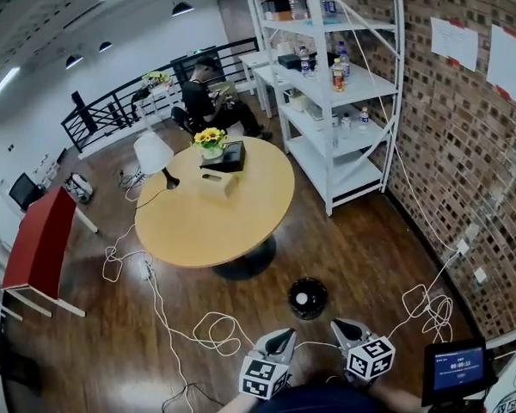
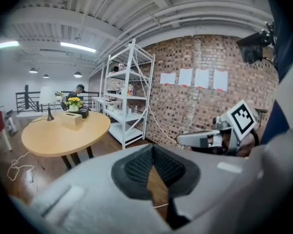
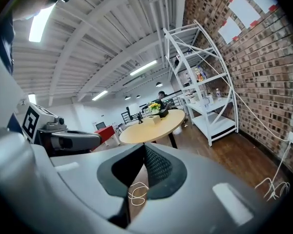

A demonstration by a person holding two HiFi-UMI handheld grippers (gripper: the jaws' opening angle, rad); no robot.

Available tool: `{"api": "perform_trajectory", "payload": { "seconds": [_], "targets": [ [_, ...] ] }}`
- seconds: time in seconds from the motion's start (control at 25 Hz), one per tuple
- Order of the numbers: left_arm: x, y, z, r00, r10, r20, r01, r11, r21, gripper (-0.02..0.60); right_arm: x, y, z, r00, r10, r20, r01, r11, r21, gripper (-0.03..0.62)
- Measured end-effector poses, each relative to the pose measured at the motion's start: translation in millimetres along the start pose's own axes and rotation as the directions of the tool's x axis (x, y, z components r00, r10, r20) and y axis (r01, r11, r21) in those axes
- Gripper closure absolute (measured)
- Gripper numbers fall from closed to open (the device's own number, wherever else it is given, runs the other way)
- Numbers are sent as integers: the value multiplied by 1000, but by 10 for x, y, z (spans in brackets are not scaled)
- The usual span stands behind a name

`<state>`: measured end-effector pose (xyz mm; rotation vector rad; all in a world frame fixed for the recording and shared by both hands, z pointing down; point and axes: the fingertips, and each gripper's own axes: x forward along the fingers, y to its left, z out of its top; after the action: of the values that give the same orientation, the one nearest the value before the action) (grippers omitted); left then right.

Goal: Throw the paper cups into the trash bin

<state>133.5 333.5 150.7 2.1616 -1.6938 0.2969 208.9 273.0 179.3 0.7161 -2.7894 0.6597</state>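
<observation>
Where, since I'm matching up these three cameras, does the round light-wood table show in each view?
Head view: the round light-wood table lies left of centre, at mid-height.
Left gripper view: the table is at the left, mid-height.
Right gripper view: the table is near the centre.
Shared landmark: the white metal shelf rack, right of the table in all three.

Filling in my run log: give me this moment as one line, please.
left gripper: shut, empty | right gripper: shut, empty | trash bin: on floor just ahead, something white inside | table: beyond bin
</observation>
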Motion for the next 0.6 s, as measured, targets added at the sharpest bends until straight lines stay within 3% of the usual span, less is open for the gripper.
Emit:
{"api": "perform_trajectory", "payload": {
  "seconds": [0.24,0.6],
  "targets": [
    [-274,320,-408,999,36,-33,-40,991,-131,578,285,314,-166,998,28,-51,-31,998,-59,585],
    [-386,396,-411,999,37,-15,-38,988,-147,577,304,488,-121,998,38,-43,-41,995,-85,585]
  ]
}}
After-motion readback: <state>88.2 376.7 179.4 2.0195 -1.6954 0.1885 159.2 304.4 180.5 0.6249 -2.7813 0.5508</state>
